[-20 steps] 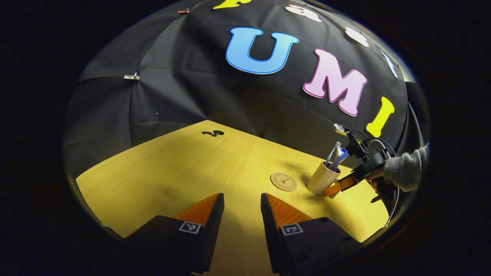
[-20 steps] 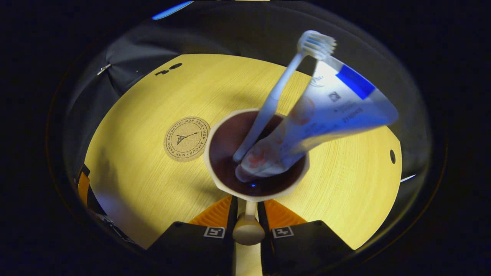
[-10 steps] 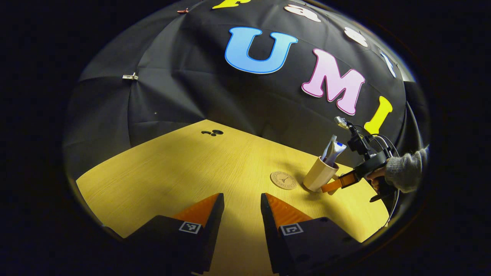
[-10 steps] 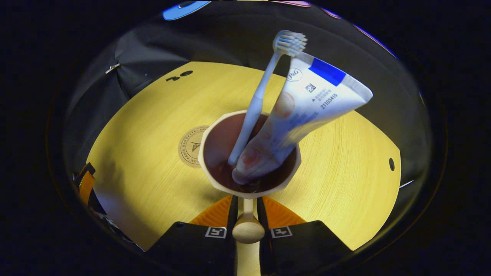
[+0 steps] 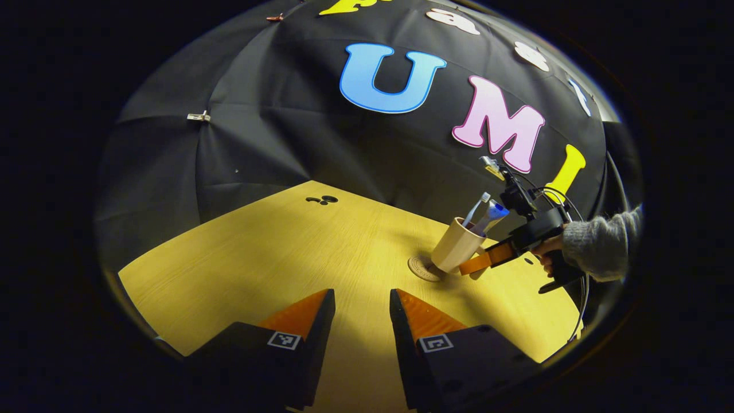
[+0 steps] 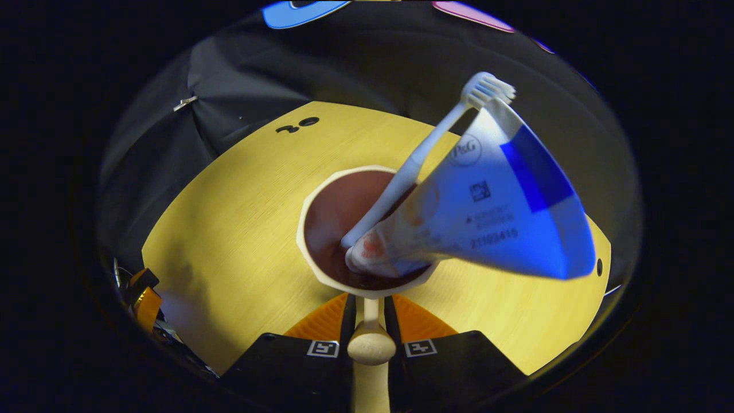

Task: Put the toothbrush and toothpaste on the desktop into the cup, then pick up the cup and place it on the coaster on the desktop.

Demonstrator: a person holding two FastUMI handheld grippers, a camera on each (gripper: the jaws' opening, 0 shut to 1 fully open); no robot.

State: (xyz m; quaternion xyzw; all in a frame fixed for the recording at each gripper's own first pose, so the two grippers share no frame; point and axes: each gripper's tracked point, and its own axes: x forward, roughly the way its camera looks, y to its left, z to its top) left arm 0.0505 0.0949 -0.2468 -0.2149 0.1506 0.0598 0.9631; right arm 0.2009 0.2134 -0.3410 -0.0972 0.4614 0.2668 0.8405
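A beige cup [image 5: 456,245] tilts over the round cork coaster [image 5: 421,268] on the yellow desktop, its lower edge at the coaster. In it stand a white toothbrush [image 5: 476,209] and a white and blue toothpaste tube [image 5: 492,213]. My right gripper [image 6: 370,312] is shut on the cup's handle [image 6: 370,342]; the cup [image 6: 321,264] opens toward the camera with the toothbrush [image 6: 421,158] and the tube [image 6: 493,218] leaning to the right. A hand [image 5: 547,252] holds the right gripper [image 5: 484,263]. My left gripper [image 5: 362,312] hangs open over the near desktop, holding nothing.
Small dark holes [image 5: 321,200] mark the far part of the desktop [image 5: 275,252]. The black cloth wall rises right behind the table's far edge. A grey sleeve [image 5: 602,252] reaches in from the right. The left gripper [image 6: 143,292] shows at the lower left of the right gripper view.
The right gripper has carried the cup leftward onto the coaster, which the cup now hides in the right gripper view. The brush and tube have swung to the right. The left gripper has stayed still.
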